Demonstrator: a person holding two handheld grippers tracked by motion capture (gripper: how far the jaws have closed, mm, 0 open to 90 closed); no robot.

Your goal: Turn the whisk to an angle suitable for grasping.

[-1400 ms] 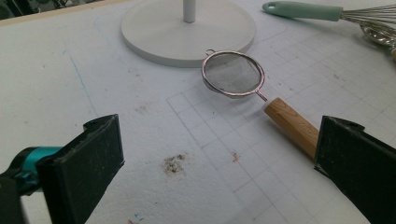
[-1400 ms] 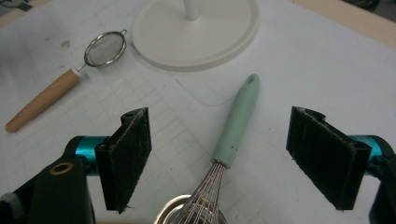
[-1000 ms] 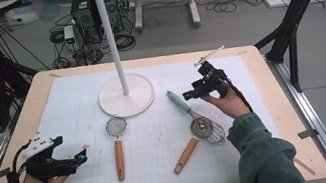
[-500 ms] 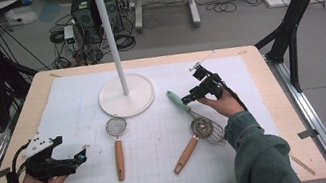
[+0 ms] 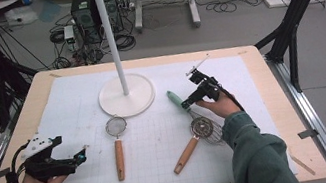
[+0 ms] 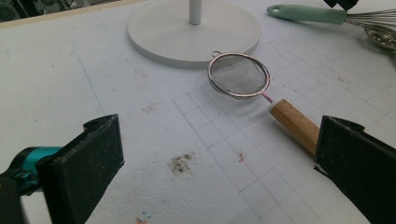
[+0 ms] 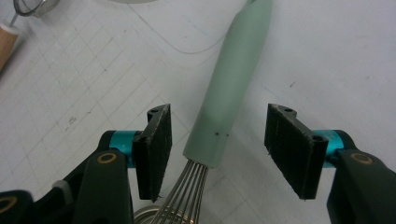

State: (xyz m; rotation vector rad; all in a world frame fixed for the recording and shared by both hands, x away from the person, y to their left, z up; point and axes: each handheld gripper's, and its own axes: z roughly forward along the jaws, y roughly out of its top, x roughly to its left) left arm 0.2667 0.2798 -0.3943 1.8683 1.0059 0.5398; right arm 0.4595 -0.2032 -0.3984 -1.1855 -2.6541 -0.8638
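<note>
A whisk with a mint-green handle (image 5: 173, 99) lies right of centre on the white mat, its wires pointing toward the person. My right gripper (image 5: 189, 102) is lowered over it. In the right gripper view the handle (image 7: 238, 74) runs between the two pads, with a gap on each side. The jaws have just been closing, but the pads (image 7: 156, 140) are clear of the handle. My left gripper (image 5: 80, 157) rests at the mat's near left, open with nothing between its fingers. It faces a small strainer (image 6: 239, 75) with a wooden handle.
A white hanging stand (image 5: 126, 95) with a round base rises at the back centre of the mat. The small strainer (image 5: 118, 140) lies in front of it. A second wooden-handled utensil (image 5: 187, 152) lies beside the whisk's wires. The table drops off at the edges.
My right gripper has come down and slightly left onto the whisk's handle, and its jaws stand narrower. The left hand has stayed in place.
</note>
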